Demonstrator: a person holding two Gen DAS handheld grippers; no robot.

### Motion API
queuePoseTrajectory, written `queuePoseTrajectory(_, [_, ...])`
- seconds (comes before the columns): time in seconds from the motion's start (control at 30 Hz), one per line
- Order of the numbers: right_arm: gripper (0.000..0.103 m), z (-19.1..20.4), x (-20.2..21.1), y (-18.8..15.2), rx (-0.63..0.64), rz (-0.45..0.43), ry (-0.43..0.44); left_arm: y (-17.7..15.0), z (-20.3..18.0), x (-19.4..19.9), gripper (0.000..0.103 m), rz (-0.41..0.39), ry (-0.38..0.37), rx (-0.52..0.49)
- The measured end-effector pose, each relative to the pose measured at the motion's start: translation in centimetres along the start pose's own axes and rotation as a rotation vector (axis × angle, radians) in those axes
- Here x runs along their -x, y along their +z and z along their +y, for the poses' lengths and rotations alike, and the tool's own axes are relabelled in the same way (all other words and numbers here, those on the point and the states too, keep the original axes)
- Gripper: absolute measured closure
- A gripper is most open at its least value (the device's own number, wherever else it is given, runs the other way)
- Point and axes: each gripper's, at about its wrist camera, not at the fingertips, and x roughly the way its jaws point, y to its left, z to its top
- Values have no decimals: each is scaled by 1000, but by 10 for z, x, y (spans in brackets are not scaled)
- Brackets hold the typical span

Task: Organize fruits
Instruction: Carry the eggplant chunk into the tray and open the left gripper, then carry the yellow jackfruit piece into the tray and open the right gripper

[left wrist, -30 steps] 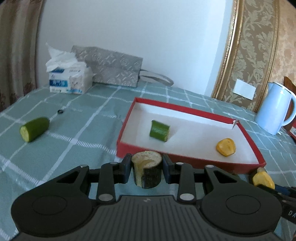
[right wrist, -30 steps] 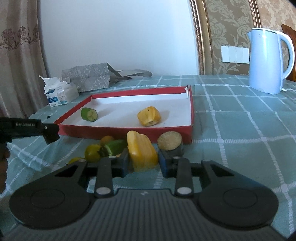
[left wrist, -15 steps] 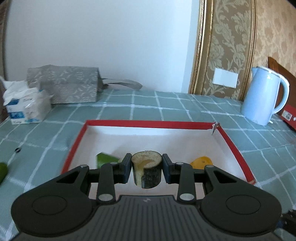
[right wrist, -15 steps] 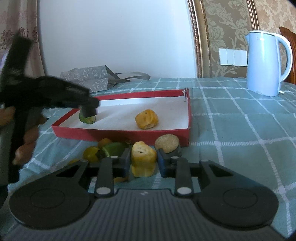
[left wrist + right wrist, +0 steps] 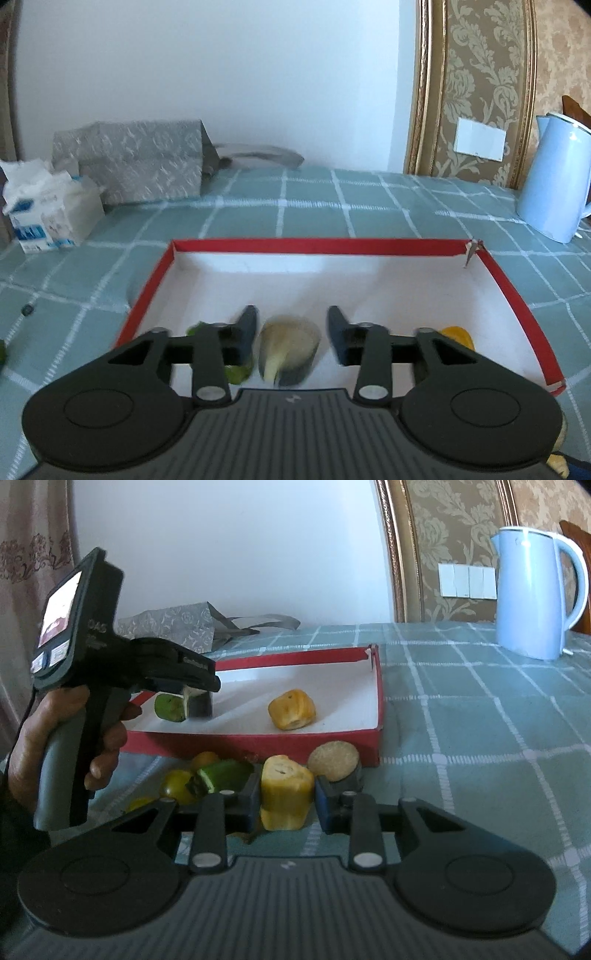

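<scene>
My left gripper [image 5: 291, 332] hangs over the near left part of the red tray [image 5: 317, 246], its jaws opening. A dark-skinned cut piece with a pale face [image 5: 288, 350] sits between the fingers, and the pads stand clear of it. In the right wrist view that piece [image 5: 199, 705] rests on the tray floor beside a green cucumber chunk [image 5: 168, 707], under the left gripper [image 5: 201, 692]. A yellow chunk [image 5: 291, 709] lies mid-tray. In front of the tray my right gripper [image 5: 284, 797] is shut on another yellow chunk [image 5: 286, 794].
Loose pieces lie before the tray wall [image 5: 258, 744]: a tan round slice [image 5: 334, 760], a green piece [image 5: 225, 775] and small yellow-green fruits [image 5: 177, 786]. A pale blue kettle [image 5: 532, 594] stands at the right. A tissue box [image 5: 48, 214] and a grey bag [image 5: 136, 162] sit at the back left.
The left gripper has swung over the tray and its jaws have parted, letting go of the dark piece. The right gripper keeps still with its yellow chunk.
</scene>
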Motion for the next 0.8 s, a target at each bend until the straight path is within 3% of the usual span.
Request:
queuePoseTrajectory(0.07, [74,1,-2,0,5,1,-5,1,2,10,33,-42,14,-4])
queuePoseTrajectory(0.1, [74,2,-2,1,10,-2,-7,0,4,17,30,-74,18,-2])
queuePoseTrajectory(0.37, [72,-1,-12,-1,-11,23,-3,-26,32,82,21,-189,25,78])
queuePoseTrajectory(0.57, [74,-5,-12,-2,-31,23,7,-58,55,103,20,-186,42,126])
queuePoseTrajectory(0.8, [74,-8,-7,-4,-46,12,2,-71,87,93,20,-96,27,263])
